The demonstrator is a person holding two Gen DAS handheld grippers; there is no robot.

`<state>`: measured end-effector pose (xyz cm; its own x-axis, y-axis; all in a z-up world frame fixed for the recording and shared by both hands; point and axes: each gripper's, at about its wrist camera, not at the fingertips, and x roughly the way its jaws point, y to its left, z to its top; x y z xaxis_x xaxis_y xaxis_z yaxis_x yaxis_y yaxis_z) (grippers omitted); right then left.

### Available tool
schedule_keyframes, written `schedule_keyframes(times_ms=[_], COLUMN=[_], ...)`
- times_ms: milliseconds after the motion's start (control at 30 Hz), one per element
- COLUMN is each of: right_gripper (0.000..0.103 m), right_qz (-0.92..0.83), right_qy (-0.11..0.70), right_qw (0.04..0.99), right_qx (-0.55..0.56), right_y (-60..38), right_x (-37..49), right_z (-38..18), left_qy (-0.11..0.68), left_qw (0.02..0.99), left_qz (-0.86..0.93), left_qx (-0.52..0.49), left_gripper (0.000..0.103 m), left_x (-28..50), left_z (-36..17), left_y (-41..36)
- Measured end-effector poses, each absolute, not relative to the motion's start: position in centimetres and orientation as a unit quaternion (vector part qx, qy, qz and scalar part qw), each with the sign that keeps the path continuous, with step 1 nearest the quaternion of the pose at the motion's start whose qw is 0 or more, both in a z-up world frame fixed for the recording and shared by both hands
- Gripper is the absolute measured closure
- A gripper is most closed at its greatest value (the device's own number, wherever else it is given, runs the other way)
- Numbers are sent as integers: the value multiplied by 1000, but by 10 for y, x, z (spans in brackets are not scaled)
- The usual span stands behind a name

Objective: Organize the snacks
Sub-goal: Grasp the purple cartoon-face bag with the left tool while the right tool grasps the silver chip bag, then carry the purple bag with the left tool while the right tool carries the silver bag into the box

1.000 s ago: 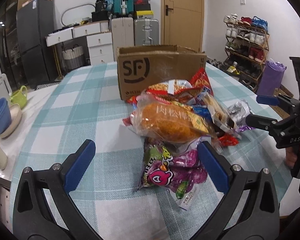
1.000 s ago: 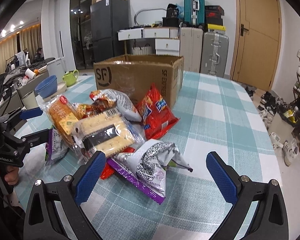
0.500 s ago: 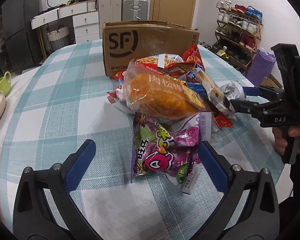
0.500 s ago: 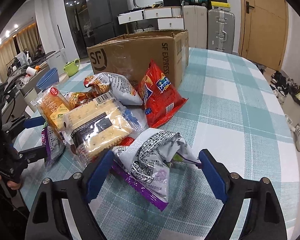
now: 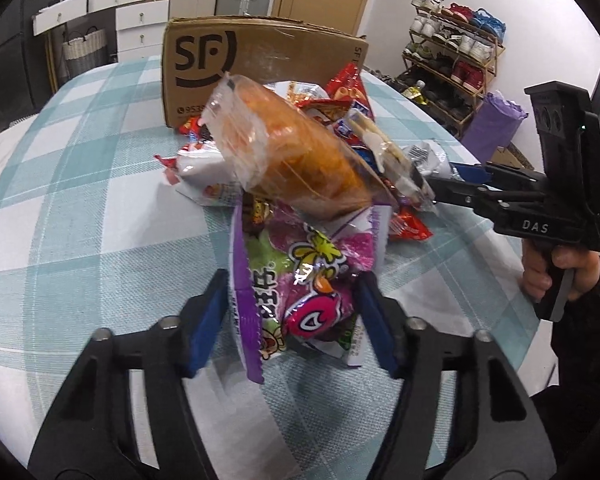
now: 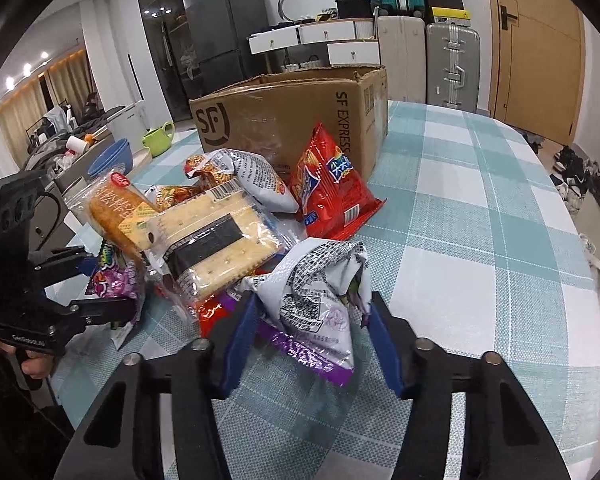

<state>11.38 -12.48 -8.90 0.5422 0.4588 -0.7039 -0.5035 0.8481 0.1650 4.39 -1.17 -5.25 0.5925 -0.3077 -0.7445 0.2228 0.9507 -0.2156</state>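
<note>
Your left gripper is sitting low over the checked tablecloth, its blue pads pressing in on both sides of the purple candy bag; the bag is bulging up between them, so you are gripping it. The bag's lower edge is blurred, and whether it is resting on the cloth or lifted clear cannot be told.

Your right gripper is doing the same on the other side of the pile: its pads are flanking the crumpled white printed bag and touching its sides, so you are holding that one too. A purple strip of wrapper is lying under it on the cloth.

Just beyond the candy bag, the clear-wrapped bread roll is leaning tilted on top of the heap. From the right wrist view, the cracker pack is lying beside the roll, propped on the other snacks. Behind it, a grey-and-orange noodle snack bag and a red chip bag are resting near the box, the red one leaning toward its front corner.

At the far end of the pile, the open cardboard box marked SF is standing upright on the table. Your hand is wrapping the right gripper's handle at the table's edge.
</note>
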Motion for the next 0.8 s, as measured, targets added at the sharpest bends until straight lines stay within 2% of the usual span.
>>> schedule_keyframes(times_ms=[300, 800], right_gripper=[58, 62], right_qz=[270, 254], right_qy=[384, 354], right_qw=[882, 900], right_qx=[-31, -24], right_y=[-129, -154], right_x=[102, 76], right_z=[-86, -71], left_qy=[418, 383], left_qw=[895, 912], left_qz=[-151, -135], left_qx=[-46, -58], left_gripper=[57, 59], left_x=[42, 12], left_z=[-51, -37], left_y=[-14, 14])
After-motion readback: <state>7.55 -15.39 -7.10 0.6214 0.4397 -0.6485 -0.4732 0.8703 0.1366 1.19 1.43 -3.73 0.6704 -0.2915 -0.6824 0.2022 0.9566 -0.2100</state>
